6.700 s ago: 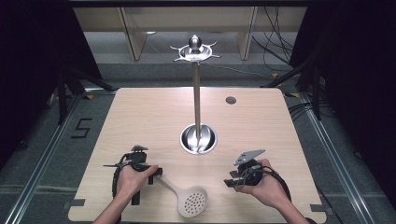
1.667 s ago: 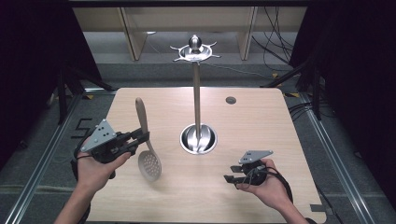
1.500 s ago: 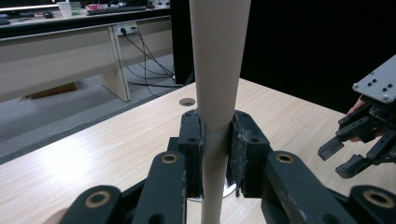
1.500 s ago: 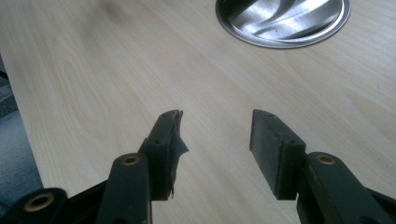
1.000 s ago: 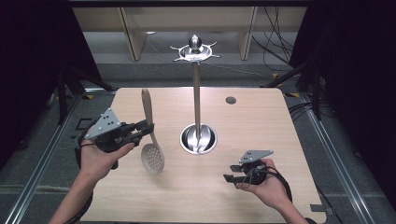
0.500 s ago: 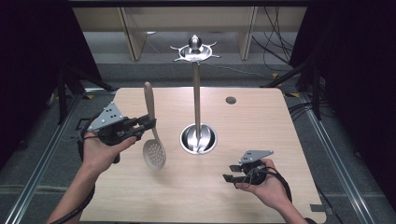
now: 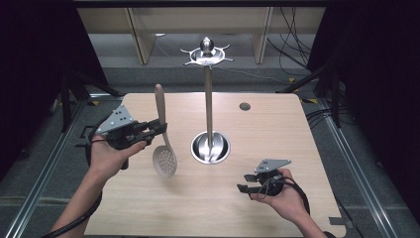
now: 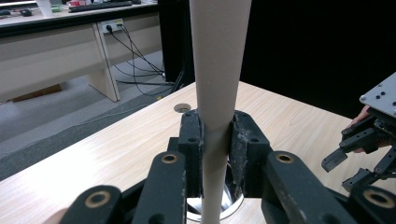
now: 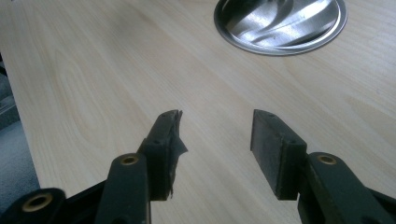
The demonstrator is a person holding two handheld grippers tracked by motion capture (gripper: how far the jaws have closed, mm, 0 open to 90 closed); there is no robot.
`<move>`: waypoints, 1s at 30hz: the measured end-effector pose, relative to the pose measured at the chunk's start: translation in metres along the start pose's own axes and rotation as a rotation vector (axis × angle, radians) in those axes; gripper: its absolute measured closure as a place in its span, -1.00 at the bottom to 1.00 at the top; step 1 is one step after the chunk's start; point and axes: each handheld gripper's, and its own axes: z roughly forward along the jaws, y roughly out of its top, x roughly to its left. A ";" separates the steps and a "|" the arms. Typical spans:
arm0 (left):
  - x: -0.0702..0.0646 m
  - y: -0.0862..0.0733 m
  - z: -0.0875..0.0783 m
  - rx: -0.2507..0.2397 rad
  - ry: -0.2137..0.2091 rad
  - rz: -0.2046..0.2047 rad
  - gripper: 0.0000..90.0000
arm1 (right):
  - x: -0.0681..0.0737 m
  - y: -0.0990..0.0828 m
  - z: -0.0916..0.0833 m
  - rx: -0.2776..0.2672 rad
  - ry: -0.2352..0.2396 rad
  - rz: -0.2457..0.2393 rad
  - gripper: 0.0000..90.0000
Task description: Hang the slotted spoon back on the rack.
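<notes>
Here, left gripper (image 7: 159, 127) raised above table (image 7: 297, 148) left of stand (image 7: 209, 99), jaws clamped on skimmer (image 7: 162, 134) handle. Skimmer hangs near upright, perforated head down, clear of tabletop, just left of stand's round base. Right gripper (image 7: 241, 183) low near front right, jaws wide apart, holding nothing.

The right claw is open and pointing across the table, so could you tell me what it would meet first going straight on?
Probably the stand's round steel base; the right claw points at it over bare table, though height is unclear.
</notes>
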 end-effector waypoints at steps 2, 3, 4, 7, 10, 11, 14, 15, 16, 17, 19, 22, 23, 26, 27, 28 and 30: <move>0.000 0.001 0.001 0.002 -0.003 0.006 0.66 | 0.000 0.000 0.000 -0.001 0.001 -0.001 0.17; 0.000 0.002 0.002 0.001 -0.005 0.007 0.66 | 0.000 0.000 0.000 -0.002 0.002 -0.001 0.17; 0.000 0.002 0.003 0.002 -0.008 0.007 0.66 | 0.000 0.000 0.000 -0.003 0.002 0.001 0.17; 0.000 0.003 0.006 0.005 -0.014 0.008 0.66 | 0.001 0.000 0.001 -0.006 0.010 0.006 0.17; -0.001 0.003 0.009 0.011 -0.018 0.002 0.66 | 0.000 0.000 0.001 -0.009 0.007 -0.001 0.17; -0.001 0.003 0.010 0.013 -0.023 0.002 0.66 | 0.000 0.000 0.001 -0.010 0.010 0.002 0.17; 0.000 0.004 0.011 0.015 -0.026 0.005 0.66 | 0.000 -0.001 0.001 -0.014 0.008 0.009 0.17; 0.000 0.004 0.012 0.015 -0.024 0.004 0.66 | -0.001 -0.001 0.000 -0.010 0.012 0.008 0.17; 0.000 0.004 0.012 0.013 -0.023 -0.001 0.66 | -0.001 -0.001 0.000 -0.013 0.012 0.009 0.17; 0.001 0.005 0.012 0.014 -0.024 0.001 0.66 | -0.002 -0.001 0.000 -0.013 0.011 0.009 0.17; 0.002 0.005 0.013 0.012 -0.026 0.004 0.66 | -0.003 -0.001 0.000 -0.016 0.005 0.005 0.17; 0.003 0.005 0.015 0.018 -0.026 0.001 0.66 | -0.002 -0.001 0.000 -0.019 0.007 0.016 0.17; 0.003 0.005 0.016 0.021 -0.029 0.004 0.66 | -0.002 -0.001 -0.001 -0.019 0.007 0.016 0.17; 0.004 0.006 0.018 0.021 -0.030 0.002 0.66 | -0.003 -0.001 0.000 -0.021 0.008 0.013 0.17; 0.004 0.006 0.018 0.019 -0.030 -0.002 0.66 | -0.003 -0.001 0.000 -0.021 0.006 0.014 0.17; 0.005 0.007 0.019 0.020 -0.033 0.003 0.66 | -0.003 -0.002 0.000 -0.021 0.007 0.014 0.17; 0.006 0.008 0.020 0.015 -0.035 0.001 0.66 | -0.003 -0.002 0.000 -0.020 0.007 0.014 0.17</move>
